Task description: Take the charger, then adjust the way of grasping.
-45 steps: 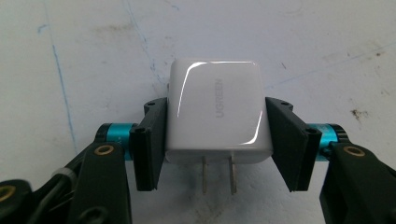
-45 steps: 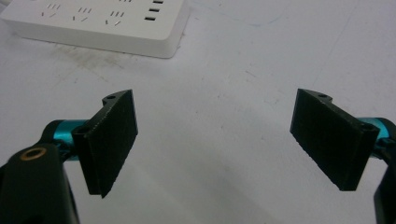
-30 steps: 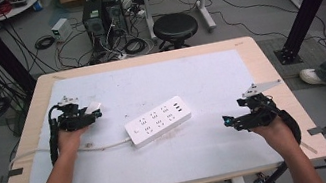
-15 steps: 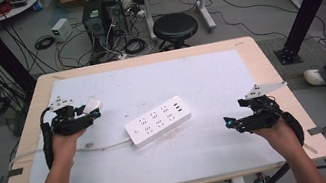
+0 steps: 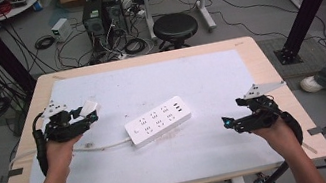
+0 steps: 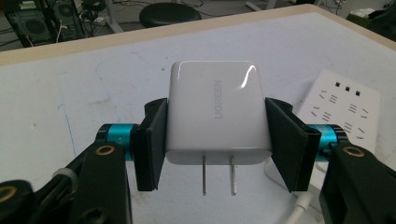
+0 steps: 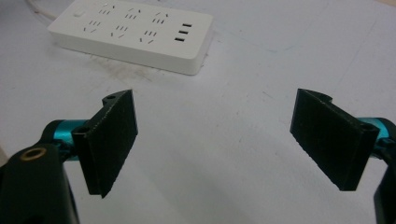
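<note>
Prongs of the white wall charger (image 6: 215, 114) point back toward the hand, since the left claw (image 5: 85, 116) clamps its flat sides, lifted off the desk (image 5: 212, 154) left of the power strip (image 5: 158, 121) and ready for turning toward a socket. Right claw (image 7: 212, 140) waits spread apart, holding nothing.

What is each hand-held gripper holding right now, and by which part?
Left hand-held gripper: white charger, clamped by its two side faces. Right hand-held gripper: open, holding nothing.
</note>
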{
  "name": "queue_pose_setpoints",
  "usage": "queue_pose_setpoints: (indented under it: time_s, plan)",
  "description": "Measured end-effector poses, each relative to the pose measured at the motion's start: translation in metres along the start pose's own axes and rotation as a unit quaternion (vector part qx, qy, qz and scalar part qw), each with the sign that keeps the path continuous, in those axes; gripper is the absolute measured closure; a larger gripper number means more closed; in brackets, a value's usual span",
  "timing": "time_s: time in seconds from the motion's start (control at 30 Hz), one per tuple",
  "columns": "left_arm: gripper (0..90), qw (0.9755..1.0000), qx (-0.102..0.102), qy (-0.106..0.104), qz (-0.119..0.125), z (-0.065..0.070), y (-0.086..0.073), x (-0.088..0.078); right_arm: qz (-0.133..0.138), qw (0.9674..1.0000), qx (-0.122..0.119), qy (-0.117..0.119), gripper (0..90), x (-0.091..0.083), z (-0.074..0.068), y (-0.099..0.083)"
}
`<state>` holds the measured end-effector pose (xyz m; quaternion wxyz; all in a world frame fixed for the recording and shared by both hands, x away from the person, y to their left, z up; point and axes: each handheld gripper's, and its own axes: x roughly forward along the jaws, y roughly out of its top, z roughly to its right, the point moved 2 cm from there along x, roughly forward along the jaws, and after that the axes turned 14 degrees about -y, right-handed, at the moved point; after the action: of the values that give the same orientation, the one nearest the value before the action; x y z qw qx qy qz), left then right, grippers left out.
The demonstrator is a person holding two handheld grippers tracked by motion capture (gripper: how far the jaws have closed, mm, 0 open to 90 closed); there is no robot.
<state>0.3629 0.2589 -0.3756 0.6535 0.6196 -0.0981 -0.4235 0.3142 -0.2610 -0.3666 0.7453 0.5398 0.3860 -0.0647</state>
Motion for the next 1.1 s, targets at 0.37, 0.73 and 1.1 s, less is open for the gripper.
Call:
queue_pose_setpoints:
  time_s: [0.37, 0.73, 1.1]
  plan:
    - [42.6, 0.9996, 0.02, -0.015, 0.013, 0.019, 0.003, -0.013, 0.0, 1.0, -0.007, 0.004, 15.2, -0.001, -0.005, 0.002]
    - [42.6, 0.9989, 0.035, -0.025, 0.021, 0.033, 0.004, -0.022, -0.001, 0.9998, -0.019, 0.009, 15.2, 0.0, -0.011, 0.006]
    - [42.6, 0.9972, 0.055, -0.046, 0.02, 0.045, 0.008, -0.023, 0.01, 0.9998, -0.018, 0.007, 15.2, -0.007, -0.01, 0.006]
